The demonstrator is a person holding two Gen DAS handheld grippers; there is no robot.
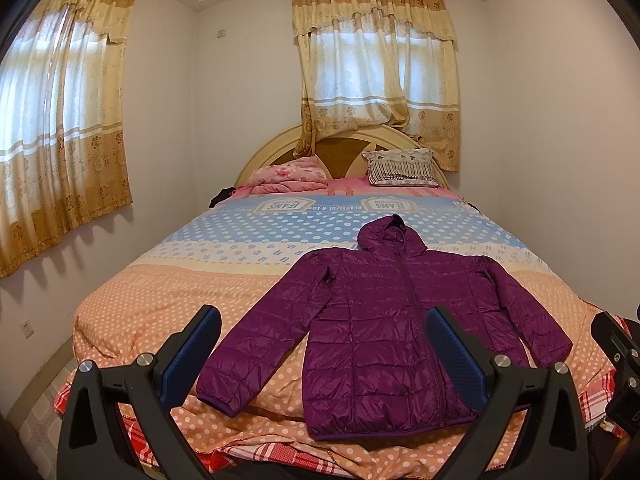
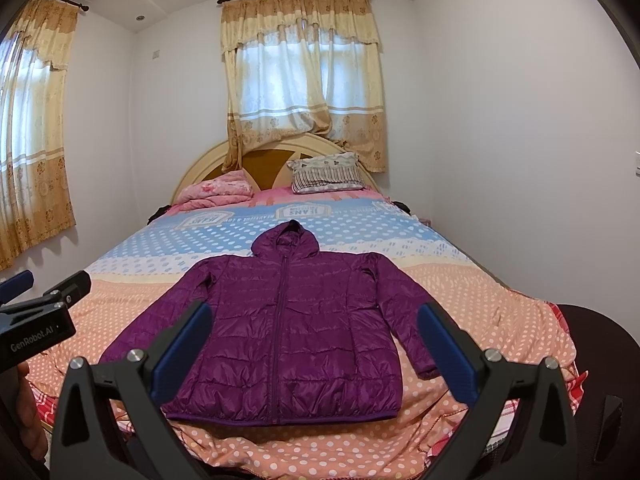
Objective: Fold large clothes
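Note:
A purple hooded puffer jacket [image 1: 384, 320] lies flat, zipped, front up, on the bed, hood toward the headboard and both sleeves spread outward. It also shows in the right wrist view [image 2: 288, 328]. My left gripper [image 1: 324, 354] is open and empty, held above the foot of the bed near the jacket's left sleeve and hem. My right gripper [image 2: 314, 350] is open and empty, held above the jacket's hem. The left gripper's body [image 2: 36, 320] shows at the left edge of the right wrist view.
The bed [image 1: 160, 292] has a polka-dot cover in orange and blue bands. A pink folded blanket [image 1: 288, 176] and a patterned pillow [image 1: 400, 168] lie at the headboard. Walls stand close on both sides; curtains [image 1: 376, 64] hang behind.

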